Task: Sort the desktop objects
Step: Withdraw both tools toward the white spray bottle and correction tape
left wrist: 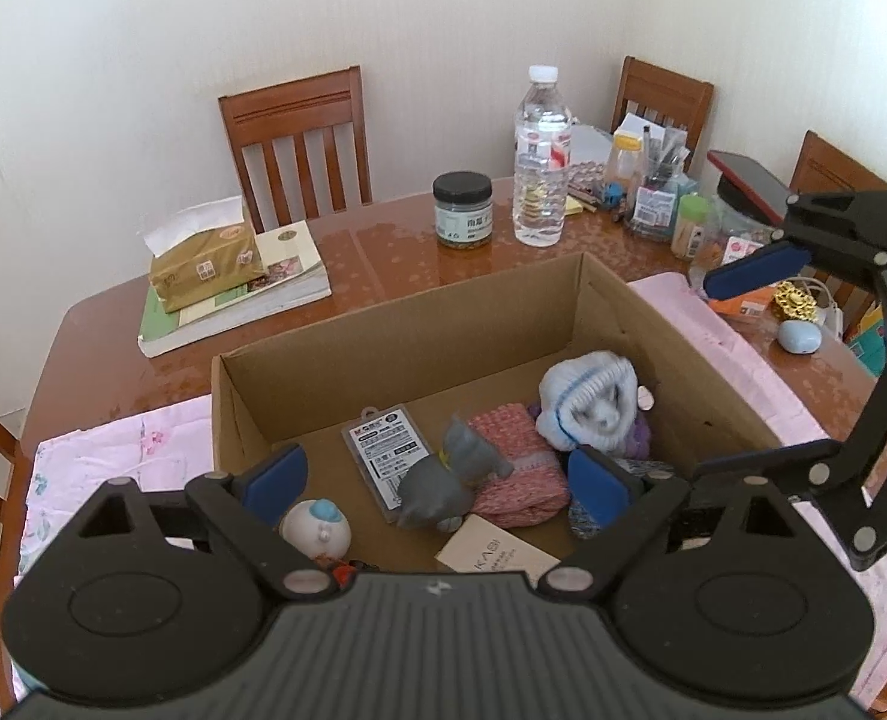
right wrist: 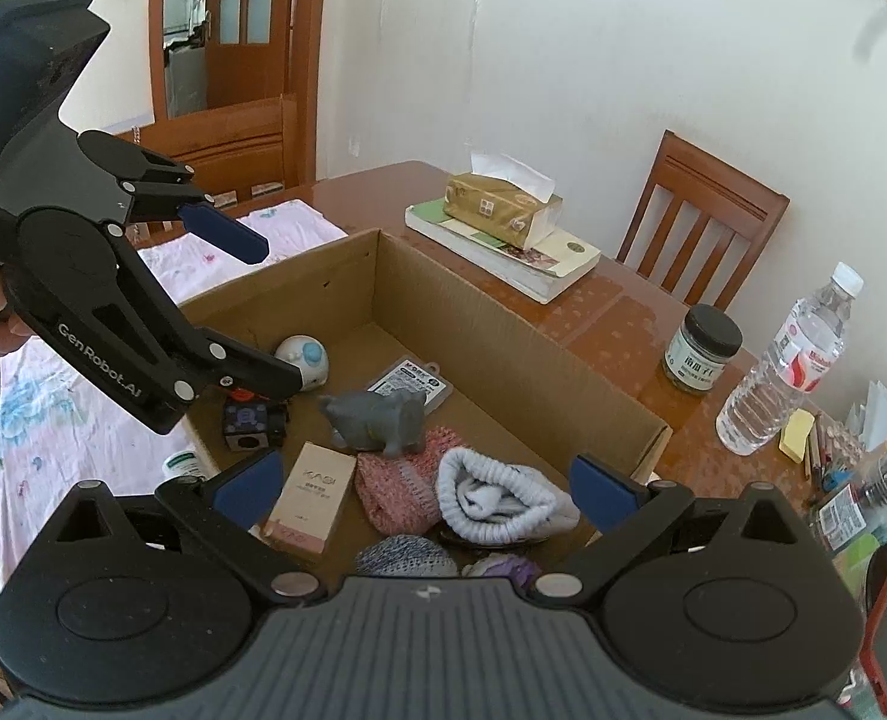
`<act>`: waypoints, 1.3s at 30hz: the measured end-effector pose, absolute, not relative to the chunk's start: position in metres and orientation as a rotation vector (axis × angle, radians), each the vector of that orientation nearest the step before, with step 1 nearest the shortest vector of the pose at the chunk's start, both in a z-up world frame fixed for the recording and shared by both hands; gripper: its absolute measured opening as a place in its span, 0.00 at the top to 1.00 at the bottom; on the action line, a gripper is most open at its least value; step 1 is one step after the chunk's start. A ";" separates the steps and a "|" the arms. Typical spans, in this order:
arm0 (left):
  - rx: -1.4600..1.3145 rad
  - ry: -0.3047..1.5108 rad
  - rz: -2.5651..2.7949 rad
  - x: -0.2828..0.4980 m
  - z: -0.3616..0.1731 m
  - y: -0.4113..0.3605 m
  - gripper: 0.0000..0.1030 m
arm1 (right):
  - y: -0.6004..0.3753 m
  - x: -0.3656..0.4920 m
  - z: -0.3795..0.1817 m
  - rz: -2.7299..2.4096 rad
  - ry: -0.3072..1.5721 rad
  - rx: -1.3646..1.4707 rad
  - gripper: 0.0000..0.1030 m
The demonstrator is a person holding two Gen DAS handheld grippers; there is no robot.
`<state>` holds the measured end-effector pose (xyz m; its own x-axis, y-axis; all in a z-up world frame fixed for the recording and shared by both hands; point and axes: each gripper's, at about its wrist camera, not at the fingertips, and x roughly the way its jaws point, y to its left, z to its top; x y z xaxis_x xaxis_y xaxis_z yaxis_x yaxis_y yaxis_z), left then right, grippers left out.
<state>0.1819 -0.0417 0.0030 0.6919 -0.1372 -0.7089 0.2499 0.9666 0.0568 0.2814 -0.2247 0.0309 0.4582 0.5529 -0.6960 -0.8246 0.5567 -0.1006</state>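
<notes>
An open cardboard box point(left wrist: 443, 312) point(right wrist: 503, 324) stands on a pink cloth. Inside lie a grey animal toy point(left wrist: 443, 480) point(right wrist: 383, 414), a white rolled sock point(left wrist: 587, 402) point(right wrist: 497, 498), a pink knitted piece point(left wrist: 521, 468) point(right wrist: 395, 486), a card pack point(left wrist: 383, 450), a beige carton point(right wrist: 311, 492), a white round toy point(left wrist: 317, 528) and a dark cube point(right wrist: 251, 420). My left gripper point(left wrist: 437, 480) point(right wrist: 275, 315) hovers open over the box's near-left part. My right gripper point(right wrist: 425, 492) point(left wrist: 707, 378) hangs open above the socks. Neither holds anything.
On the brown table behind the box stand a water bottle point(left wrist: 540, 162) and a dark-lidded jar point(left wrist: 462, 210). A tissue pack point(left wrist: 206, 267) rests on books at the left. Pens and small clutter point(left wrist: 653, 192) crowd the right. Wooden chairs point(left wrist: 299, 138) ring the table.
</notes>
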 end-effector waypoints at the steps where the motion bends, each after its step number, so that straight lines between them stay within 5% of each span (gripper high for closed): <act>1: 0.153 0.774 -0.216 0.179 0.005 -0.042 0.08 | -0.227 0.280 0.032 0.887 0.660 -0.457 0.00; 21: 0.101 0.750 -0.135 0.113 0.015 -0.036 0.04 | -0.256 0.240 0.038 0.870 0.649 -0.388 0.00; 39: -0.075 0.844 -0.037 0.075 -0.051 -0.021 0.03 | -0.304 0.206 0.005 0.769 0.699 -0.275 0.00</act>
<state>0.0753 -0.0209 -0.0507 0.6639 -0.0624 -0.7452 0.0032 0.9967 -0.0806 0.2060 -0.3037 0.0048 0.5101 0.5418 -0.6680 -0.7161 0.6978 0.0192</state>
